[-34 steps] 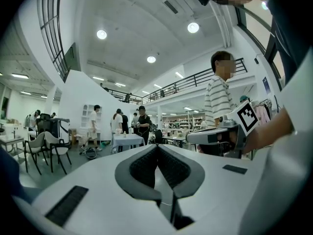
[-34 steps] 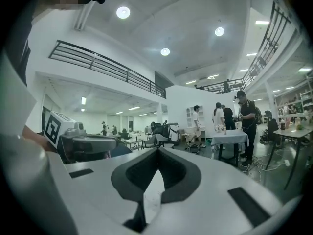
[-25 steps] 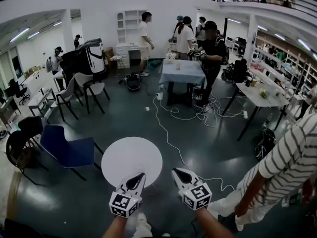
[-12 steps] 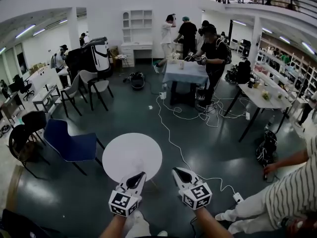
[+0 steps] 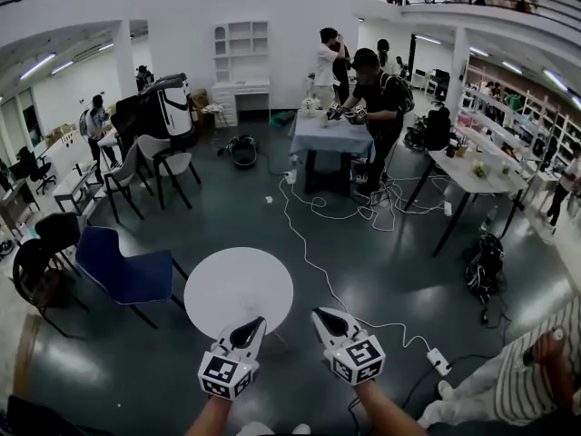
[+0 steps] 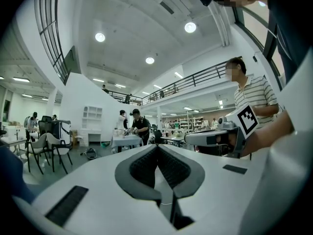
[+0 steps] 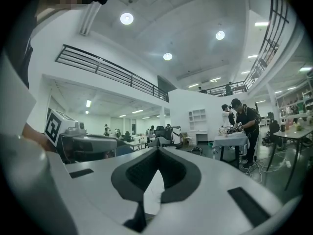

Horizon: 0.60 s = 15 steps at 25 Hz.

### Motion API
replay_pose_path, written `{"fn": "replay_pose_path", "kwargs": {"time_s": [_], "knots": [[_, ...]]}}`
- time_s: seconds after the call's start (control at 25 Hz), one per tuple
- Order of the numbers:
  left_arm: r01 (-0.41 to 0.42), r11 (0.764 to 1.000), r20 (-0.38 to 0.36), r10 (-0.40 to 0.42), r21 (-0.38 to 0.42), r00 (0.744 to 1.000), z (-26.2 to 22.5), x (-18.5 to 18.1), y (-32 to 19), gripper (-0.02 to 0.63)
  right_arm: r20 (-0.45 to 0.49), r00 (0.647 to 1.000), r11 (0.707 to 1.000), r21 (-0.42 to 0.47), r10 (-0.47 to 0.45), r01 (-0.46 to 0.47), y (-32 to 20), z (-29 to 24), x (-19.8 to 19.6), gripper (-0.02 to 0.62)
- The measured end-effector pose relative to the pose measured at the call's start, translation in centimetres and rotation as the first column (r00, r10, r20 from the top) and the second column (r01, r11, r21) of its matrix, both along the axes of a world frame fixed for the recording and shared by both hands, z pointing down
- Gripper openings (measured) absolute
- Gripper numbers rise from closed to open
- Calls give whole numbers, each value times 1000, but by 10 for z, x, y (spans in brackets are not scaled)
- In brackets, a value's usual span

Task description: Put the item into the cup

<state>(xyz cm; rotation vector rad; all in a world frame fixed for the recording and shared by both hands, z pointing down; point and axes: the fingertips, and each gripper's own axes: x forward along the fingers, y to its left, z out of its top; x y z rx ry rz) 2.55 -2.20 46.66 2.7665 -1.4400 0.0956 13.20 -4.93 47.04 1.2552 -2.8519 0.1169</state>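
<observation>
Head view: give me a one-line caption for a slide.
Left gripper and right gripper, both shut and empty, point toward a round white table in a busy workshop hall.

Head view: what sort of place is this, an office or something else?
Probably a large open lab or workshop hall: a cloth-covered table with people working at it, cables trailing over the floor, storage shelves along the right side.

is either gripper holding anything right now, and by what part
Nothing is held: the left gripper and the right gripper are both shut with nothing between their jaws.
</observation>
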Motion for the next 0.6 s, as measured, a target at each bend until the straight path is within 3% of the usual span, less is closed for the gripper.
{"fn": "replay_pose_path", "kwargs": {"time_s": [0.6], "knots": [[-21, 1000, 6, 21, 18, 1000, -12, -34, 5, 17, 8, 1000, 1000, 19, 24, -24, 4, -12, -29, 15]]}}
